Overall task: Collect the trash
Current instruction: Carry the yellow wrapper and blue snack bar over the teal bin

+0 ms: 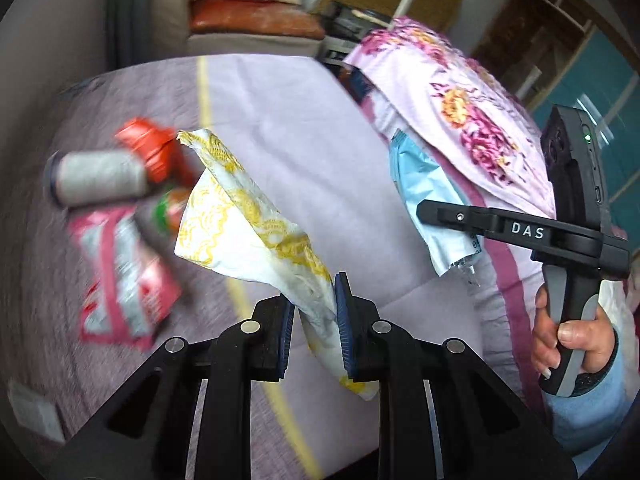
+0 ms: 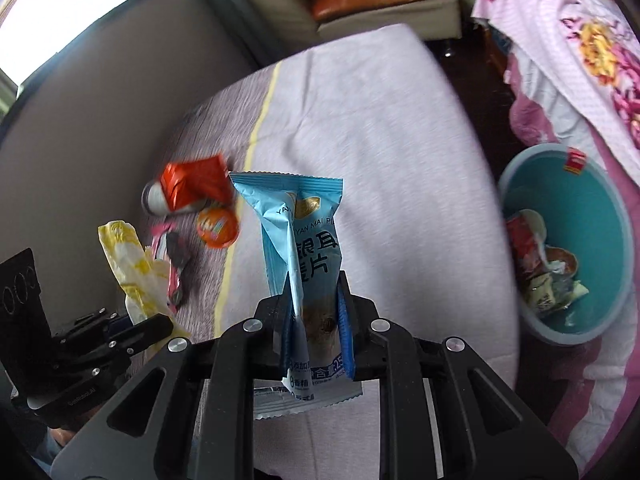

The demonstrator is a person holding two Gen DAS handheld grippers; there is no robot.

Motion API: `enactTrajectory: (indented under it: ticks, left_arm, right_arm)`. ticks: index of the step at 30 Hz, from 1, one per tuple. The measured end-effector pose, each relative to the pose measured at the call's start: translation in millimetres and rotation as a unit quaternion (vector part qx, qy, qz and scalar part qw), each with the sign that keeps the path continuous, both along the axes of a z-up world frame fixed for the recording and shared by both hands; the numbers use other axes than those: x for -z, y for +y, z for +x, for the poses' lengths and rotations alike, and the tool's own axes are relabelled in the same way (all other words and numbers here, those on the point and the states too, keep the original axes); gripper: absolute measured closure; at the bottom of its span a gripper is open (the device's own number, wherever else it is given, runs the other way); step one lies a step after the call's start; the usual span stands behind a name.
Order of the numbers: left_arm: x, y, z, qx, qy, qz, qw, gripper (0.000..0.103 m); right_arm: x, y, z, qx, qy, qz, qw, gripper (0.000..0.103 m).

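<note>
A bed (image 2: 380, 128) covered in a pale lilac sheet with a yellow stripe filled both views, with a floral pink quilt (image 1: 460, 96) heaped along its far side and a cream sofa stacked with orange cushions behind it. On the floor just beside the bed, under the quilt's edge, stood a teal bin (image 2: 592, 216) already holding several crumpled wrappers.

The left gripper (image 1: 314, 320) had its fingers clenched on a white wrapper with yellow print (image 1: 240, 216), which hung from the pads and was lifted clear of the sheet. The right gripper (image 2: 314, 320) had its fingers clamped on a light blue snack packet (image 2: 296, 240) printed with dark characters; the packet stood up between the pads, its lower seam poking out beneath them. In the left wrist view the same blue packet showed pinched at the tip of the right gripper's black fingers, with a hand (image 1: 568, 340) in a blue sleeve wrapped around the handle.

More trash lay on the darker part of the sheet near the headboard: an orange-red wrapper (image 2: 196, 184) resting against a grey can (image 1: 100, 178), a small round orange lid or cup (image 2: 217, 226) just beside them, and a pink and white packet (image 1: 124, 276) nearer the camera. These were blurred, so their print could not be read.
</note>
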State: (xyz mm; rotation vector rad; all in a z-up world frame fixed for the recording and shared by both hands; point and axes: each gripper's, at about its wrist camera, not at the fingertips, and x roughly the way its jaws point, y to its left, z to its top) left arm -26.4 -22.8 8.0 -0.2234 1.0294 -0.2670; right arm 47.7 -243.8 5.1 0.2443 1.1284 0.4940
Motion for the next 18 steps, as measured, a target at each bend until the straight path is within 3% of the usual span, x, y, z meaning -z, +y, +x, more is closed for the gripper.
enactTrajectory:
  ticks: [3,8,18]
  left_arm:
    - [-1.5,-22.1,21.3,0.023,0.001,-0.001,0.9997,0.082]
    - [-6.3,-71.5,56.9,0.074,0.002,0.0,0.9972,0.082]
    - [8.1,-164.3,105.3,0.141,0.023,-0.004,0.9897,0.082]
  right_arm:
    - [-3.5,-14.8,3.0,0.028,-0.01,0.0,1.0,0.085]
    - [-15.3,-74.8,6.9,0.095,-0.033,0.002,0.995,0.085]
    - [-3.4,-157.8,12.7,0.18,-0.033,0.017,0.983,0.085]
